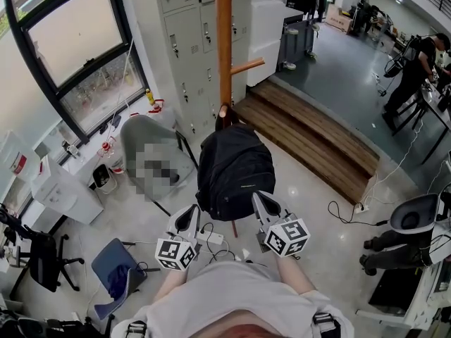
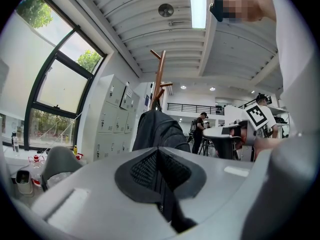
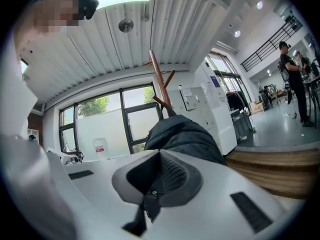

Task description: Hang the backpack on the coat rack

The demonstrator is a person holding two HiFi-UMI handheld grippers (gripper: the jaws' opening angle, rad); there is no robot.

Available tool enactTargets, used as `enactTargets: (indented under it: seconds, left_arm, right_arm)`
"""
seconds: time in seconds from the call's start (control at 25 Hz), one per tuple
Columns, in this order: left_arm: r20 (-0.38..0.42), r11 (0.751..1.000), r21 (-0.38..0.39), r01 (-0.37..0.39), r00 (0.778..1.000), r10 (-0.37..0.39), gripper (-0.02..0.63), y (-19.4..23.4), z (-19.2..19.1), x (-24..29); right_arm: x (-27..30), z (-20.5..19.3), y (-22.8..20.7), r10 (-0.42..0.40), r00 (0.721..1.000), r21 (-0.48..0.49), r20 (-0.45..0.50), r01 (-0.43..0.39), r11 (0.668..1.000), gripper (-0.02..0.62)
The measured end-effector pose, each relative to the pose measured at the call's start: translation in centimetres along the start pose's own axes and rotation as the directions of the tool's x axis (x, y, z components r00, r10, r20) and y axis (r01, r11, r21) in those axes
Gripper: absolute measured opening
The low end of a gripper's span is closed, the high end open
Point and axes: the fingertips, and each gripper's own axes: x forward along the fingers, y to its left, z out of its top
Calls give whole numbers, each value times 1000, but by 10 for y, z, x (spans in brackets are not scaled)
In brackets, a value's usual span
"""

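Note:
A black backpack [image 1: 236, 164] hangs in front of the wooden coat rack [image 1: 224, 41], its top loop right by the pole; whether it rests on a peg is hidden. My left gripper [image 1: 192, 215] is at the pack's lower left and my right gripper [image 1: 259, 203] at its lower right. In the left gripper view the jaws [image 2: 159, 166] are shut on a black strap, with the backpack [image 2: 157, 129] and rack [image 2: 159, 79] beyond. The right gripper view shows the jaws [image 3: 158, 176] shut on a black strap too, ahead of the backpack [image 3: 182, 136] and rack [image 3: 159, 79].
A grey chair [image 1: 141, 143] stands left of the rack, grey lockers [image 1: 187, 41] behind it. A wooden step [image 1: 310, 136] runs to the right. Cables and a power strip [image 1: 211, 238] lie on the floor by my feet. A blue chair [image 1: 116, 266] sits lower left. A person [image 1: 416, 69] works far right.

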Motion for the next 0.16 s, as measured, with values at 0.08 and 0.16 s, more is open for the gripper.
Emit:
enactTargets:
  seconds: [0.08,0.16]
  left_arm:
    - [0,1000,0,1,1000,-1,9,1,1,1]
    - [0,1000,0,1,1000,-1,9,2,1,2]
  right_arm:
    - [1,0,0,-2,1000,-5,0,2,1000,9]
    - [3,1,0,-4,1000,-11,-2,4,1000,9]
